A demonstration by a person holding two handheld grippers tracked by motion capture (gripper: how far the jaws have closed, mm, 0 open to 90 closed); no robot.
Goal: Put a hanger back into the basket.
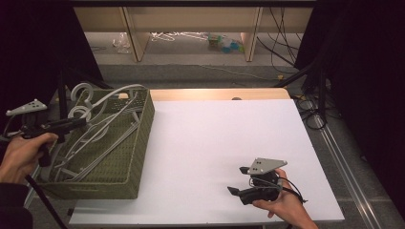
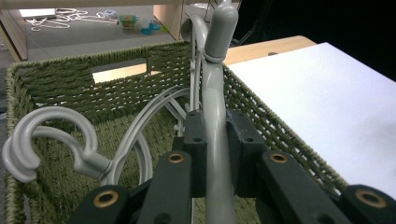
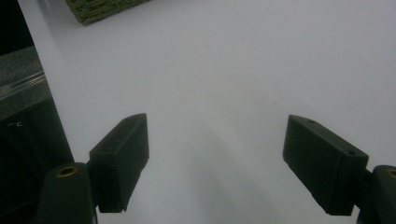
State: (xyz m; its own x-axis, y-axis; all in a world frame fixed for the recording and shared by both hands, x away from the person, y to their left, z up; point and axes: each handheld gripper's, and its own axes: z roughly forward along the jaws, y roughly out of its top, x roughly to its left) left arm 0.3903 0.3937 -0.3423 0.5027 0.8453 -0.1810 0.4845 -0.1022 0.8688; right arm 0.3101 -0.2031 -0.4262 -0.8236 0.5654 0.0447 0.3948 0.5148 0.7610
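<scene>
A green woven rectangular basket (image 1: 136, 157) sits at the left edge of the white worktop (image 1: 215, 143), overhanging its near-left corner, and it is packed with grey plastic clothes hangers lying at crossed angles, several of their hooks rising above the rim at the basket's far-left corner. The left gripper (image 1: 71, 125), held in a hand (image 1: 19, 155) that comes in over the basket's left wall, reaches into the upper part of the basket; in the left gripper view its black jaws are clamped on the curved neck of one grey plastic hanger (image 2: 215, 135), which runs straight up between the pads, its rounded hook end (image 2: 223, 23) standing above the basket's far wall. To the left in that view, a second grey hanger hook (image 2: 44, 140) curls over inside the basket, apart from the gripper, and more grey hanger bars (image 2: 149, 116) lie behind the jaws on the woven floor. The right gripper (image 1: 235, 192) rests low over the near-right part of the worktop, close to its front edge, held in the person's right hand (image 1: 284, 205) and well apart from the basket; in the right gripper view its black fingers (image 3: 119, 161) stand wide apart above bare white surface, with nothing between them.
</scene>
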